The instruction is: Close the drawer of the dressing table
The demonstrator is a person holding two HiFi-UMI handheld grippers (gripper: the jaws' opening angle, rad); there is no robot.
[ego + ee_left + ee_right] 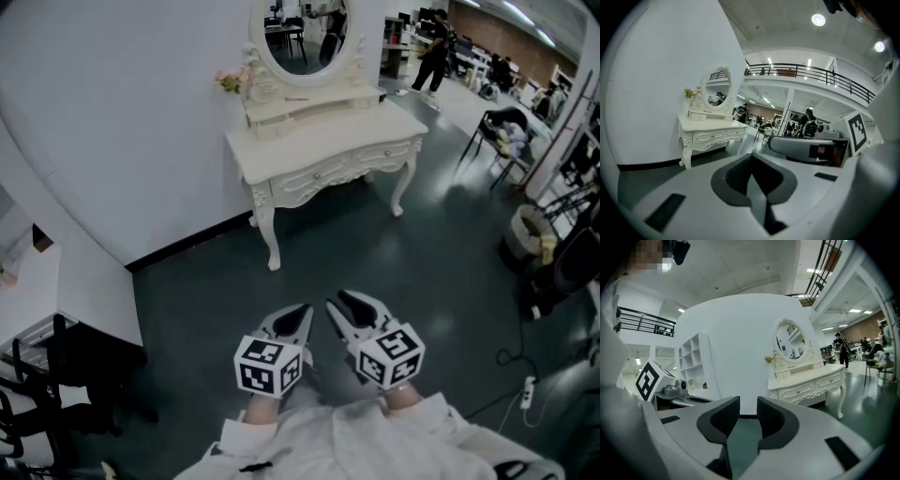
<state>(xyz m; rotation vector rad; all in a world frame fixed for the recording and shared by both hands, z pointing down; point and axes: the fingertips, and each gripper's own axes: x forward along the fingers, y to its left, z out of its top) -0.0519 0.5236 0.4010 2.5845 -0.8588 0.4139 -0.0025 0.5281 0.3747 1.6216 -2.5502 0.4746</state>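
The white dressing table [319,141] stands against the curved wall, far ahead of both grippers, with an oval mirror [305,37] on top. The shallow drawer [314,103] under the mirror seems to stick out forward. The two knobbed front drawers [323,172] look flush. My left gripper [302,311] is held low near the person's body, its pads together and empty. Beside it my right gripper [339,302] has a narrow gap between its pads, with nothing in it. The dressing table [710,133] shows small in the left gripper view, and the dressing table [806,385] also shows beyond the right gripper [748,411].
Dark floor lies between me and the table. A white cabinet [89,291] and black chair [37,384] stand at the left. At the right are a chair with things on it [502,131], a basket [530,234] and floor cables [525,384]. A person [433,52] stands far back.
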